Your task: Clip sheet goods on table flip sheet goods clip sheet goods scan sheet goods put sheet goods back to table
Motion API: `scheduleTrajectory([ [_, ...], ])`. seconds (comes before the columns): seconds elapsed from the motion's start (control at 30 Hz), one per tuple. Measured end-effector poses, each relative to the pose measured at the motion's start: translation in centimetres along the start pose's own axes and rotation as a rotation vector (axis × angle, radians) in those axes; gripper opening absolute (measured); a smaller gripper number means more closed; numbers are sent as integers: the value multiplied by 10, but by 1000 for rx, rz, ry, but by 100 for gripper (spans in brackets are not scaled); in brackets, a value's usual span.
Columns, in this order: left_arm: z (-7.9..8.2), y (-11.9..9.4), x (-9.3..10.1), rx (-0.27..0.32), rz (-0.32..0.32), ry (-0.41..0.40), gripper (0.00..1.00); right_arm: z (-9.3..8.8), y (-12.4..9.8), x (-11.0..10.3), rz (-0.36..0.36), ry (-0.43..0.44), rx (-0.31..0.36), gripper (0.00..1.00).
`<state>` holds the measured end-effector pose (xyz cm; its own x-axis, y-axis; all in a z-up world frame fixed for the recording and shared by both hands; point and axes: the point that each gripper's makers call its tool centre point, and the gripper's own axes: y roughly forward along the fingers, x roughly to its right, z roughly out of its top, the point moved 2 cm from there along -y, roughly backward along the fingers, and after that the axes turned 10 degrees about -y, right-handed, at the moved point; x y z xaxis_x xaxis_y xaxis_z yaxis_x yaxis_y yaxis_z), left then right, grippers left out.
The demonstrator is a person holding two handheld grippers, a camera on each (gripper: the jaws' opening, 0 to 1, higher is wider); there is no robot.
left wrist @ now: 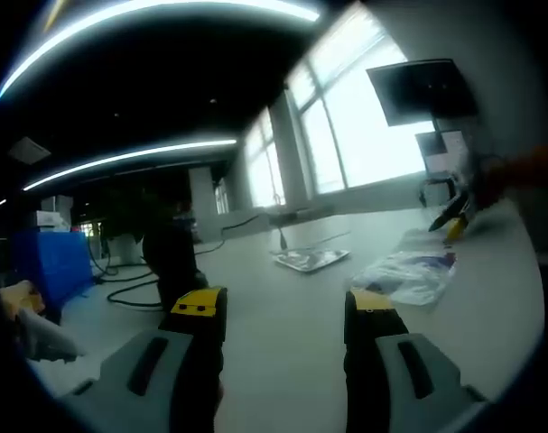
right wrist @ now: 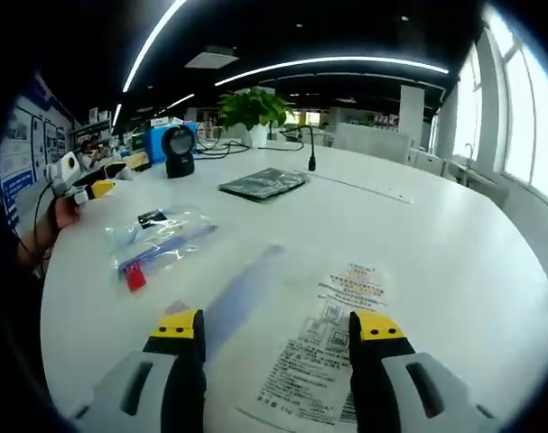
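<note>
White counter (right wrist: pixel 436 234) is carrying everything here, and the nearest sheet goods, a flat printed packet (right wrist: pixel 332 347), is lying between and just ahead of the right gripper (right wrist: pixel 278 329), whose yellow-tipped jaws are standing apart with nothing between them. Further off to the left, a clear bag (right wrist: pixel 156 239) with blue and red contents is resting on the same surface, and beyond it a dark flat packet (right wrist: pixel 263 183) is lying near a black scanner (right wrist: pixel 177 149) and a potted plant (right wrist: pixel 251 113).

In the left gripper view, the left gripper (left wrist: pixel 284 311) is hovering over bare counter (left wrist: pixel 283 361) with its jaws also apart and empty; the clear bag (left wrist: pixel 409 271) is sitting ahead to the right, and a silvery flat packet (left wrist: pixel 311 260) is lying further back, with the scanner (left wrist: pixel 172 257) off to the left.

Judging from this, the first clip is not yet made. The printed packet is lying flush on a smooth surface, so the jaws are likely to skate over the film or shove it forward rather than catch an edge. A shallow pinch on one corner could let the floppy sheet fold or slip out during the flip, leaving its code facing away from the scanner.
</note>
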<state>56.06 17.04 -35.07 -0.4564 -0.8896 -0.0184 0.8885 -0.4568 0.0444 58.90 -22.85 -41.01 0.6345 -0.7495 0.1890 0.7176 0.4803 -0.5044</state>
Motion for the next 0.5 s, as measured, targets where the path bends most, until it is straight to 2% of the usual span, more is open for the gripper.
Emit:
scheduleTrajectory([
  [0.07,0,0,-1,-1,0,2,45,0,-1,-4,-23,17,-13,59],
  [0.3,1,-1,3,1,1,1,45,0,-4,-14,-103,64,13,59],
  [0.5,2,-2,6,4,2,-1,45,0,-9,-22,-149,92,-14,59],
])
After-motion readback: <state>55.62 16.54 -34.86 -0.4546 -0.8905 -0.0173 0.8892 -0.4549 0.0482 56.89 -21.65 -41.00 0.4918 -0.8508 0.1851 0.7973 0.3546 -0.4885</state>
